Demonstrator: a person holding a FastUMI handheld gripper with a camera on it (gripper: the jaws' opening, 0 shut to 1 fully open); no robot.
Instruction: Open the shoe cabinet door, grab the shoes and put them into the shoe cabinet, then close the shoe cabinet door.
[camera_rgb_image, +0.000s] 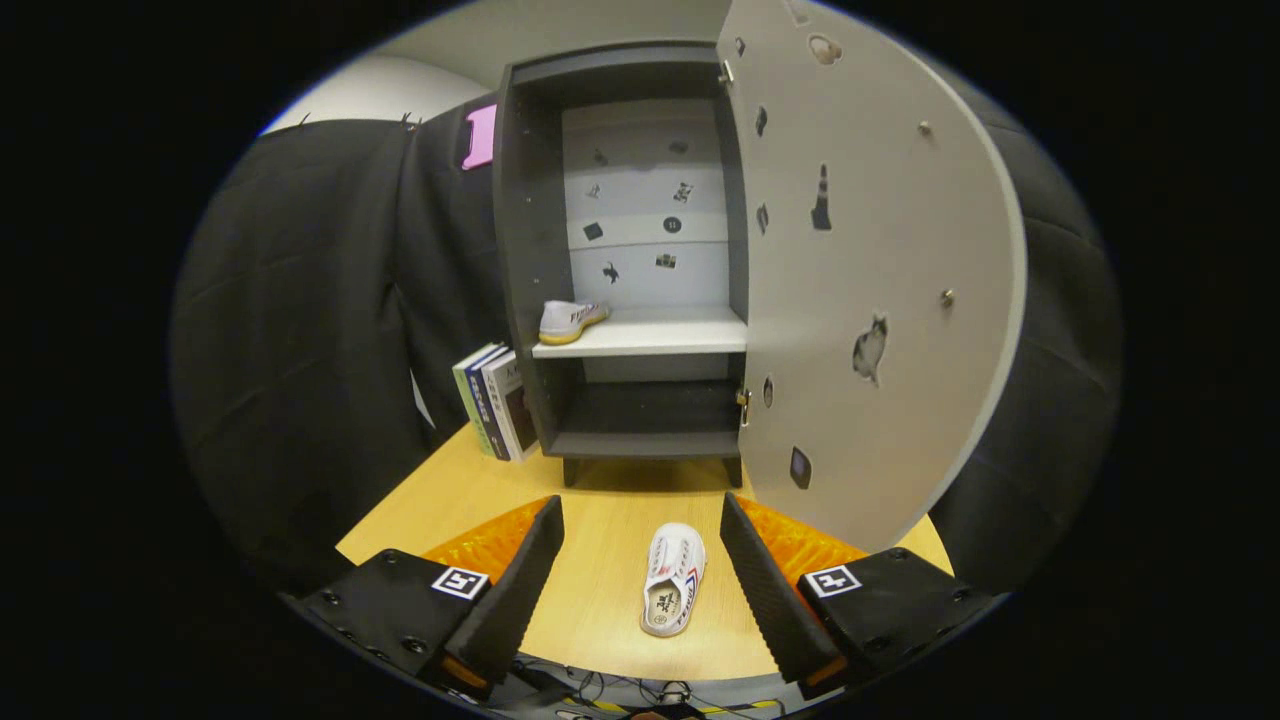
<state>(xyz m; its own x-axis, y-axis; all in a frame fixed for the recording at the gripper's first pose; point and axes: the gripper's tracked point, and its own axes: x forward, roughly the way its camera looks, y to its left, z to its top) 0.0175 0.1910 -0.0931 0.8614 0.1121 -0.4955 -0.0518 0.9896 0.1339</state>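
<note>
Item: second shoe (674, 578), lying on the table (600, 500) between my fingers — my claw (640, 570) gapes wide, gripping nothing, straddling it for pickup. First shoe (570, 320) rests on the cabinet shelf (650, 338). Door (880, 250) swung open — access clear.

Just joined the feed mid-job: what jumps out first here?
The cabinet stands ahead with its door swung wide open, one shoe already on the white shelf. A second shoe lies on the table between the open gripper's fingers, untouched. Books lean beside the cabinet.
</note>
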